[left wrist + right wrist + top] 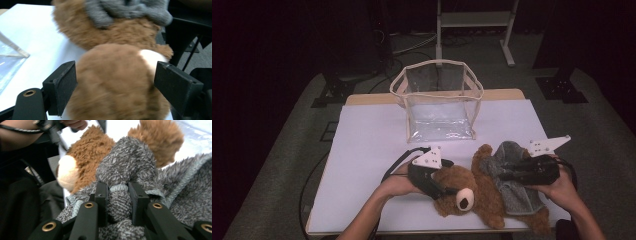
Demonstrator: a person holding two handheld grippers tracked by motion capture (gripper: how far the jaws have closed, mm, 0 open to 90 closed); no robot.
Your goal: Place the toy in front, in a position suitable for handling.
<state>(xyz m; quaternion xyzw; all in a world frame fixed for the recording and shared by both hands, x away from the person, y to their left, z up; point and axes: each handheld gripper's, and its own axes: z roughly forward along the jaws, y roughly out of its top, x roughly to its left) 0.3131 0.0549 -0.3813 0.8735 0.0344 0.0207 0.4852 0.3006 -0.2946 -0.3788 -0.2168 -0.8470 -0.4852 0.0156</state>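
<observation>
A dim lab or recording studio: white-topped table [362, 150] on grey carpet [282, 165], metal stand legs [472, 30], floor cables [412, 42].

Table brightly lit against dark surroundings; the left gripper view shows blurred, soft-focus fur.

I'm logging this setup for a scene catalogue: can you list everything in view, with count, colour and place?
teddy bear: one, brown with a cream muzzle, lying at the near right of the table.
knit garment: one, grey, on the teddy bear's body.
storage bag: one, clear plastic with cream edging, standing open at the far middle of the table.
table: one, white top with a wooden edge showing at the back.
frame: one, white metal, on the floor behind the table.
left gripper: one, black, jaws apart either side of the teddy bear's head.
right gripper: one, black, jaws closed on a fold of the knit garment.
hands: two, holding the grippers at the near edge.
</observation>
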